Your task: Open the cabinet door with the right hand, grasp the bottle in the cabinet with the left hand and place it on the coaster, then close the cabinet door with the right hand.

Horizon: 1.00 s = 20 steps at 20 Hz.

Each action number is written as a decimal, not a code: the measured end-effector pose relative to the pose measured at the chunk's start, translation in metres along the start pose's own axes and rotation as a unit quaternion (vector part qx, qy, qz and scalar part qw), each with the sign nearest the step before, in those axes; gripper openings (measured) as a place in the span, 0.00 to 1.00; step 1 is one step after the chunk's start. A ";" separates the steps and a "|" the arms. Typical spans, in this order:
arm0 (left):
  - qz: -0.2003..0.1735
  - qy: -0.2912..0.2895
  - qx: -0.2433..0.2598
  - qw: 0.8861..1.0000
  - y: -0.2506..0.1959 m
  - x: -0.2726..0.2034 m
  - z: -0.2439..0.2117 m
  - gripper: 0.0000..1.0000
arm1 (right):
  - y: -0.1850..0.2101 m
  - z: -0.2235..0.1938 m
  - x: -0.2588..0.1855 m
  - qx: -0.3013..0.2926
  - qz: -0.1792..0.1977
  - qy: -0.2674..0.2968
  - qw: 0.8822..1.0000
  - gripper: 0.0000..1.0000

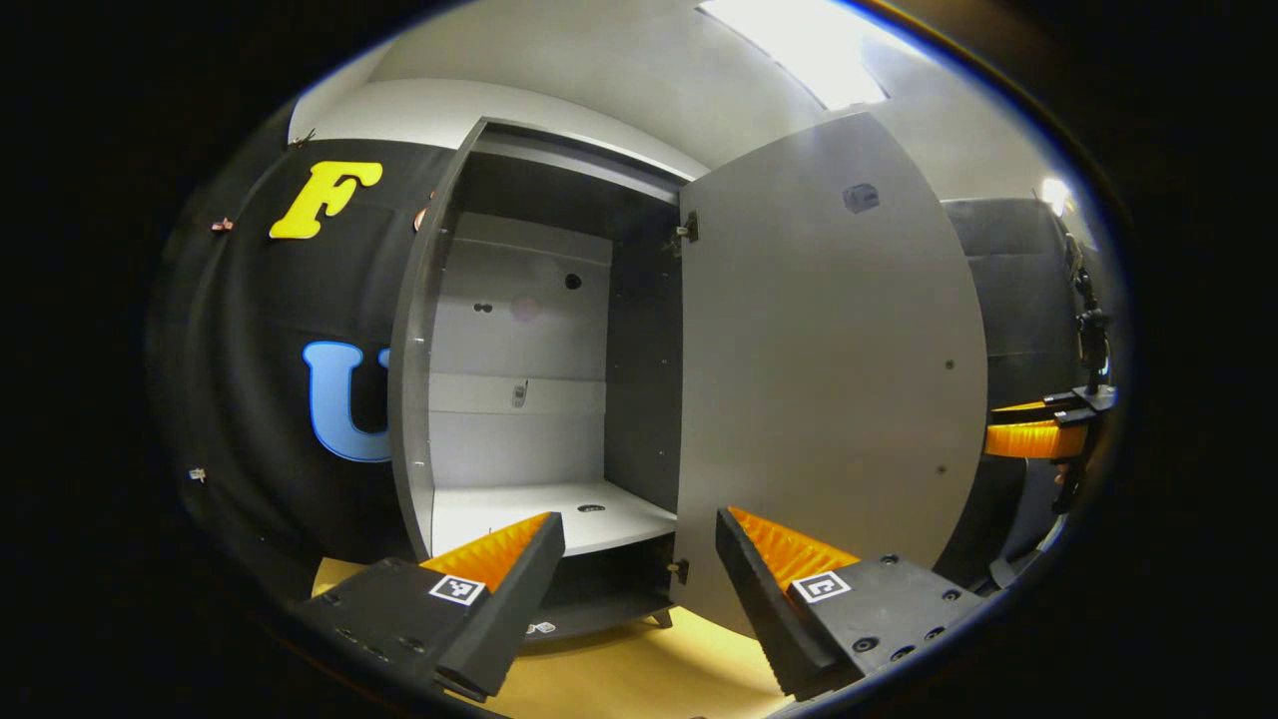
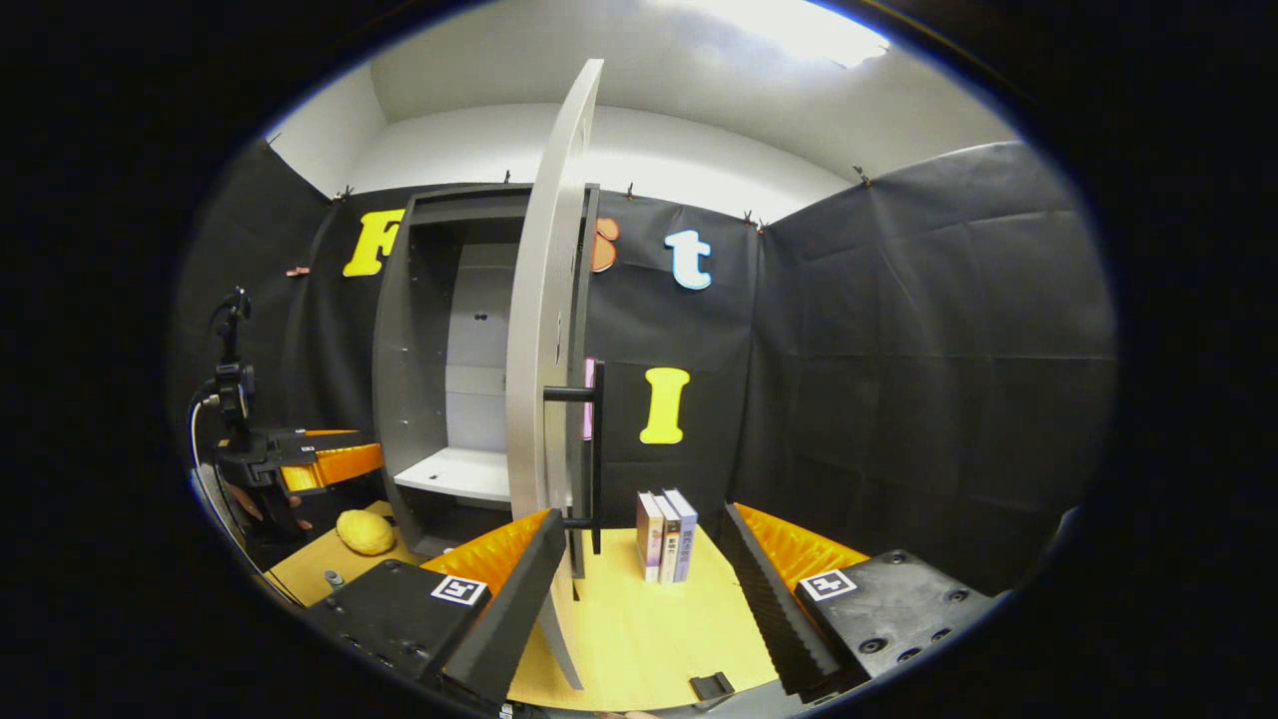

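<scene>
The open cabinet door [image 2: 544, 330] stands edge-on just ahead of the right gripper [image 2: 639, 569], its fingers spread; the left gripper [image 1: 639, 569], fingers likewise apart, faces the cabinet [image 1: 519, 399].

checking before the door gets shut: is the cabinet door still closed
No, the cabinet door stands swung wide open, showing the shelf inside.

Left gripper view near, facing cabinet [image 1: 519, 379] interior; right gripper view edge-on door [image 2: 544, 330].
</scene>
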<state>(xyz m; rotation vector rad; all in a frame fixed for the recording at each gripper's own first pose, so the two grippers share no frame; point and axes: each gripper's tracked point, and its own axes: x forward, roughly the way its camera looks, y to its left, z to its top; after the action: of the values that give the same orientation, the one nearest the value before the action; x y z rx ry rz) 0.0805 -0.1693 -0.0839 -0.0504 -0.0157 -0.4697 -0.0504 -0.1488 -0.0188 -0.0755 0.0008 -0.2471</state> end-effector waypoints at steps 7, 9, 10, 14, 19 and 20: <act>0.060 0.019 0.002 0.998 0.013 -0.005 -0.013 0.95 | 0.013 -0.005 0.034 0.011 0.084 0.016 0.996 0.94; 0.069 0.020 0.014 0.997 0.018 -0.009 -0.011 0.95 | 0.026 -0.004 0.038 0.007 0.105 0.017 0.994 0.94; 0.073 0.021 0.018 0.997 0.022 -0.014 -0.010 0.95 | 0.040 -0.004 0.039 0.010 0.122 0.019 0.992 0.95; 0.083 0.028 0.026 0.996 0.034 -0.023 -0.012 0.96 | 0.103 -0.009 0.042 0.028 0.187 0.027 0.982 0.96; 0.110 0.033 0.027 0.993 0.064 -0.042 -0.011 0.95 | 0.162 -0.014 0.045 0.062 0.227 0.039 0.971 0.94; 0.115 0.032 0.026 0.992 0.069 -0.047 -0.010 0.95 | 0.165 -0.016 0.050 0.072 0.235 0.042 0.968 0.94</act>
<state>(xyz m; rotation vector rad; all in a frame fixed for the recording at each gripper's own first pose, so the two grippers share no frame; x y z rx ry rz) 0.0702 -0.0870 -0.0982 0.0153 0.0411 -0.2400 0.0385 -0.0023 -0.0469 0.0798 0.0849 0.2247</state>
